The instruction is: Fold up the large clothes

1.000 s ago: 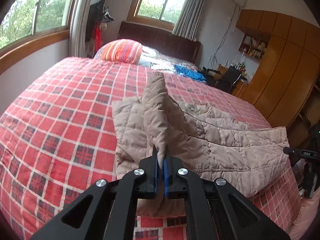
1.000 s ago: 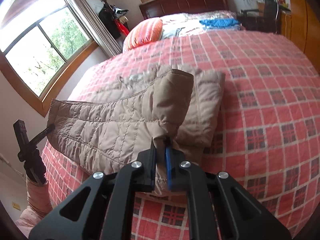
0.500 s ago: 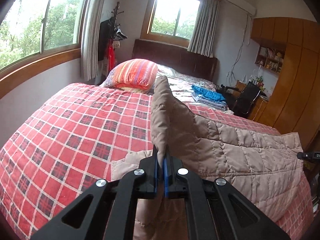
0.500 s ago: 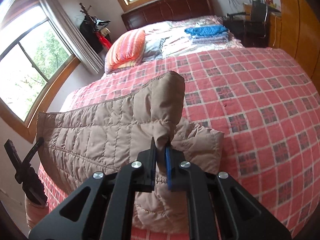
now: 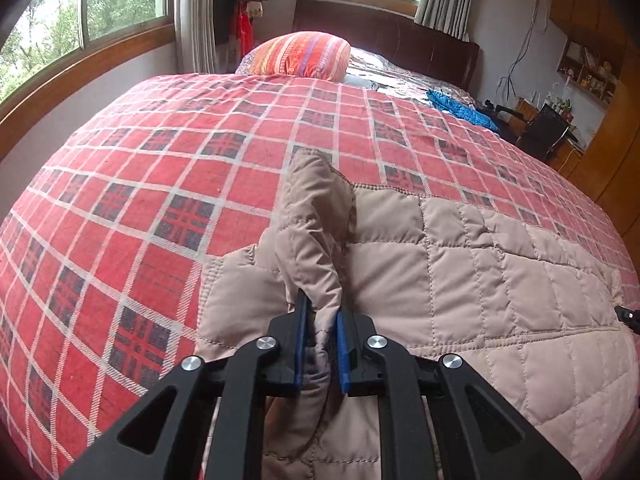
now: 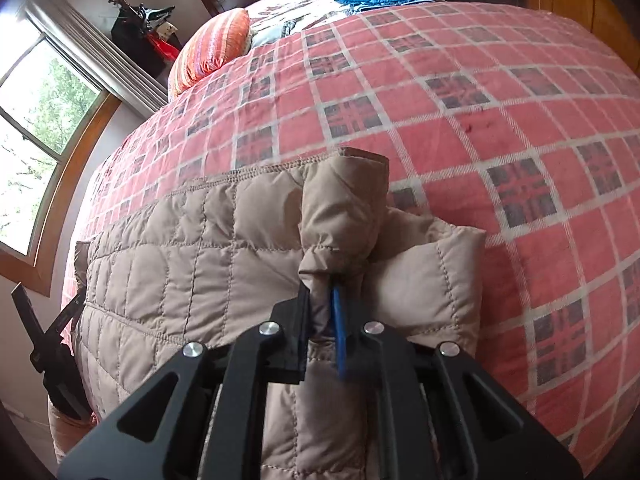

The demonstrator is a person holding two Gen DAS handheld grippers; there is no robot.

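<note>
A beige quilted jacket point(image 5: 480, 260) lies spread on the red plaid bedspread point(image 5: 160, 160), its near part doubled over. My left gripper point(image 5: 322, 320) stands open at the jacket's left end, with a raised ridge of fabric loose between the blue pads point(image 5: 301, 344). In the right wrist view the jacket point(image 6: 180, 248) fills the lower left. My right gripper point(image 6: 322, 308) is at its right end, the jaws parted a little around a bunched fold and one finger blurred. The other gripper point(image 6: 44, 344) shows beyond the far end of the jacket.
A striped orange pillow point(image 5: 304, 54) and a blue folded pile point(image 5: 460, 108) lie near the dark headboard. Windows run along the left wall, a black chair point(image 5: 548, 128) and wooden cabinets stand on the right. Bare bedspread point(image 6: 520, 120) stretches beyond the jacket.
Both grippers carried the jacket's lifted edge forward and down, so the jacket now lies folded flat. The left jaws have widened clearly, the right ones slightly.
</note>
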